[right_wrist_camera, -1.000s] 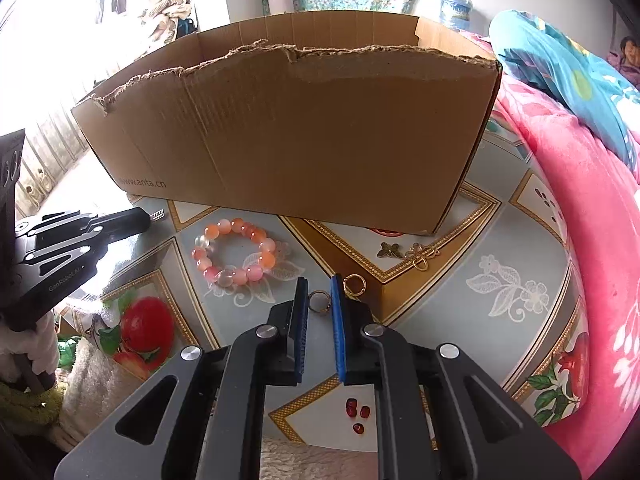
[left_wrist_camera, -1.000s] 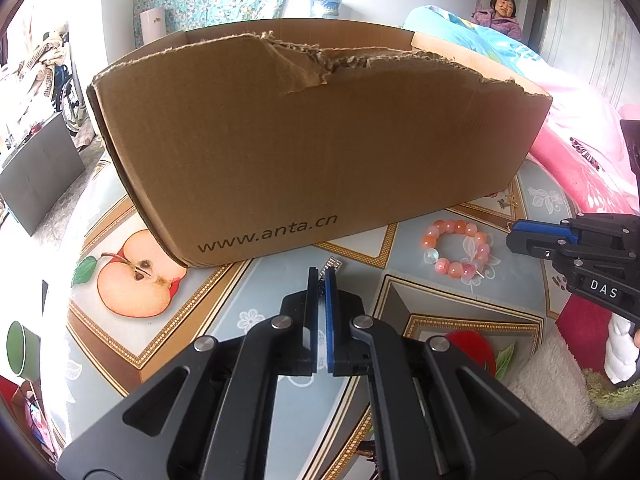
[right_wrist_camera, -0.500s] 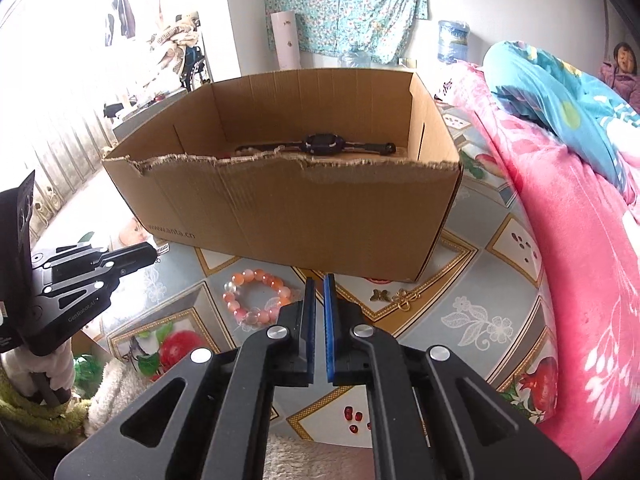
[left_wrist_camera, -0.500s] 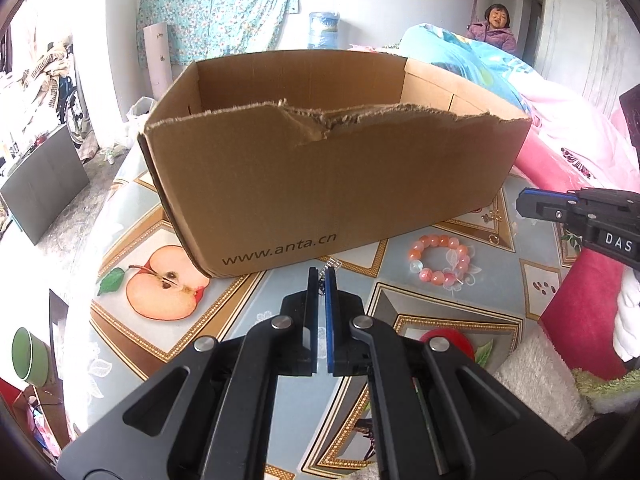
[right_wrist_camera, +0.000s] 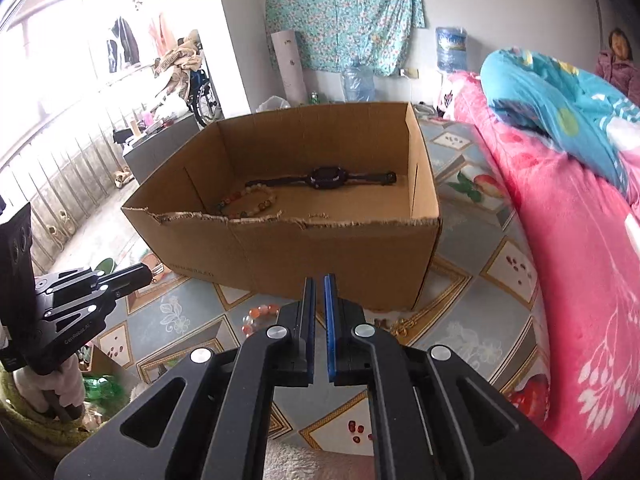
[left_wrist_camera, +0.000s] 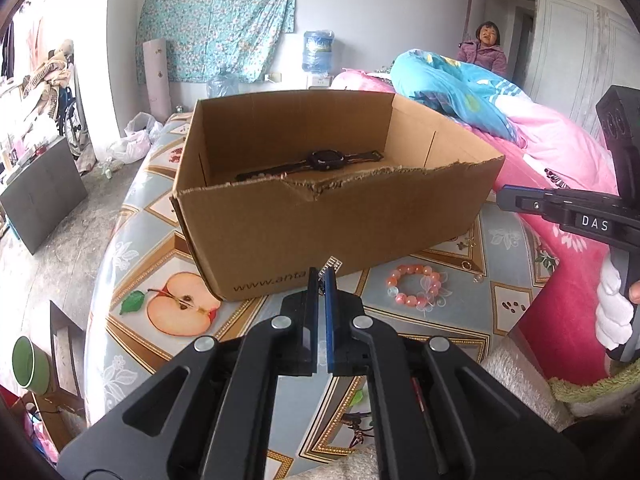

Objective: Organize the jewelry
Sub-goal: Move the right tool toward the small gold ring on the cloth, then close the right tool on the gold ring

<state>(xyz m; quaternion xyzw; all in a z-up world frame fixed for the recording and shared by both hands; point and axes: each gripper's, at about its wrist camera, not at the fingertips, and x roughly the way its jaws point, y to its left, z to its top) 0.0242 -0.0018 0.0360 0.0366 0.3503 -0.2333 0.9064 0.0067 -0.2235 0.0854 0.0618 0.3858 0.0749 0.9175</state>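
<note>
An open cardboard box [left_wrist_camera: 332,220] stands on the patterned table; it also shows in the right wrist view [right_wrist_camera: 320,256]. Inside lie a black watch [right_wrist_camera: 326,178] and a beaded bracelet [right_wrist_camera: 250,202]. My left gripper [left_wrist_camera: 321,280] is shut on a small silver hair clip [left_wrist_camera: 331,266] and holds it raised in front of the box. A pink bead bracelet [left_wrist_camera: 414,290] lies on the table to its right. My right gripper [right_wrist_camera: 319,284] is shut, raised before the box; whether it holds anything is not visible.
Small gold pieces [right_wrist_camera: 404,322] lie on the table by the box's near right corner. Red beads [right_wrist_camera: 358,428] lie near the front edge. A pink quilt [right_wrist_camera: 560,240] borders the table's right side. A green cup [left_wrist_camera: 28,364] sits low left.
Both grippers have risen and pulled back from the table, so the box's inside now shows. The right gripper closed from a small gap over the gold rings.
</note>
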